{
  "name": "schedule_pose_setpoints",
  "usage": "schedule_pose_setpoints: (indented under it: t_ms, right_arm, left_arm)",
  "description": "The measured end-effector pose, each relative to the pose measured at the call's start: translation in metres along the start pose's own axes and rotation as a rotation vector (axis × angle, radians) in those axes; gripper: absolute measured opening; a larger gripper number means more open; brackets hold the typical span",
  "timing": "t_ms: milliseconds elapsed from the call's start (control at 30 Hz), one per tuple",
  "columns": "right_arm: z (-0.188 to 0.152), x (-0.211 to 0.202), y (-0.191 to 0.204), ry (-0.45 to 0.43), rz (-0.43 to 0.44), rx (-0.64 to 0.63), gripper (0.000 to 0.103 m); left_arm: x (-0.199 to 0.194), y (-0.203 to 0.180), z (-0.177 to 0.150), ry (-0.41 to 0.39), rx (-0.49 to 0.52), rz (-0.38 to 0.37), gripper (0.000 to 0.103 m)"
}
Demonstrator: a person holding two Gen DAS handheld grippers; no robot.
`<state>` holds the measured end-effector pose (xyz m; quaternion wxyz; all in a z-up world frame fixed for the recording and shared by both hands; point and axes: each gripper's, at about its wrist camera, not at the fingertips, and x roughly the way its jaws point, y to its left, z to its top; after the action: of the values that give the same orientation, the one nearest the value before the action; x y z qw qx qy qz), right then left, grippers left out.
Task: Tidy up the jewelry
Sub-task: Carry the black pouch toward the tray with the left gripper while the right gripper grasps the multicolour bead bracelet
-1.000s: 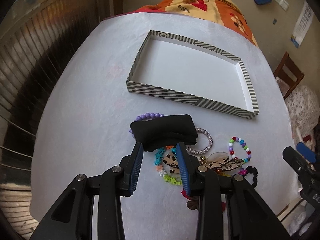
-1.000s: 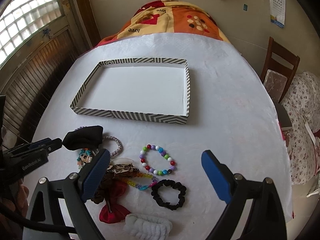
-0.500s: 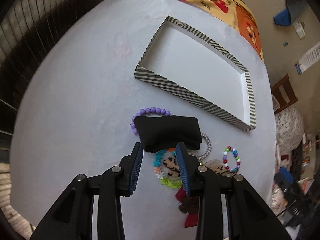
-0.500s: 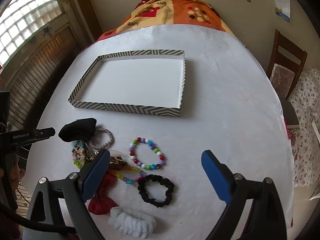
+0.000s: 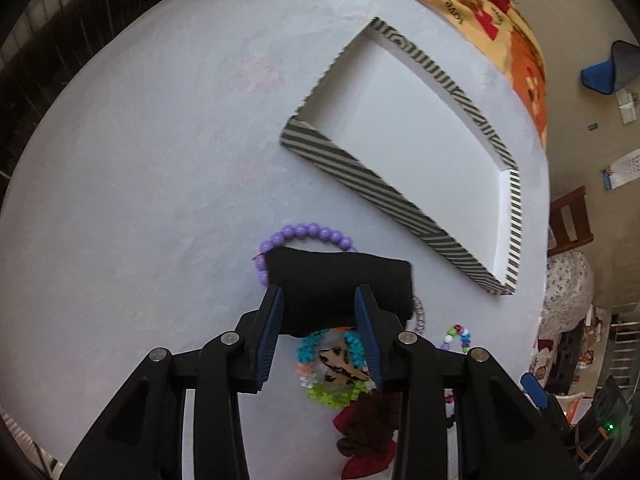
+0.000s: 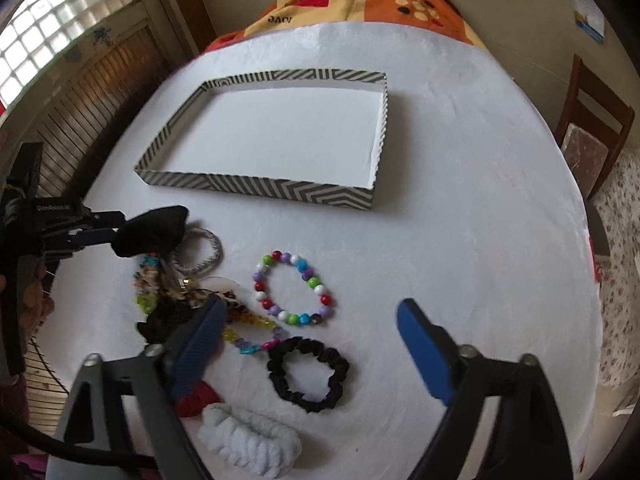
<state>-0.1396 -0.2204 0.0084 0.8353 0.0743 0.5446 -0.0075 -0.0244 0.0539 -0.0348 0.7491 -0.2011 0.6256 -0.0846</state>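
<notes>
The tabletop (image 6: pixel 460 208) is carrying the striped tray (image 6: pixel 256 186), lying empty. The right gripper (image 6: pixel 308 340), fingers spread and just narrowing, is descending over the black scrunchie (image 6: pixel 308 374). The left gripper (image 5: pixel 318 322) is pinching the black cloth piece (image 5: pixel 340 276), now lower, beside the pile; no item is sorted.

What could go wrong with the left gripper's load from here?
The black cloth sits only at the tips of the left gripper, so it may slip out on the way to the tray. It overlaps the purple bracelet and could drag it along.
</notes>
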Motion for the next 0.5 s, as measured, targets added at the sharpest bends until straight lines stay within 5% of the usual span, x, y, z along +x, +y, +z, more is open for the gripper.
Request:
schedule_pose_setpoints:
  t_ms: [133, 500]
  right_arm:
    - [0.004, 0.006, -0.001, 0.006, 0.015, -0.003, 0.084]
    - [0.010, 0.046, 0.006, 0.078, 0.033, -0.061, 0.083]
  left_arm:
    - [-0.012, 0.015, 0.004, -0.044, -0.065, -0.029, 0.030]
    - [0.015, 0.010, 0.001, 0.032, -0.053, -0.007, 0.036]
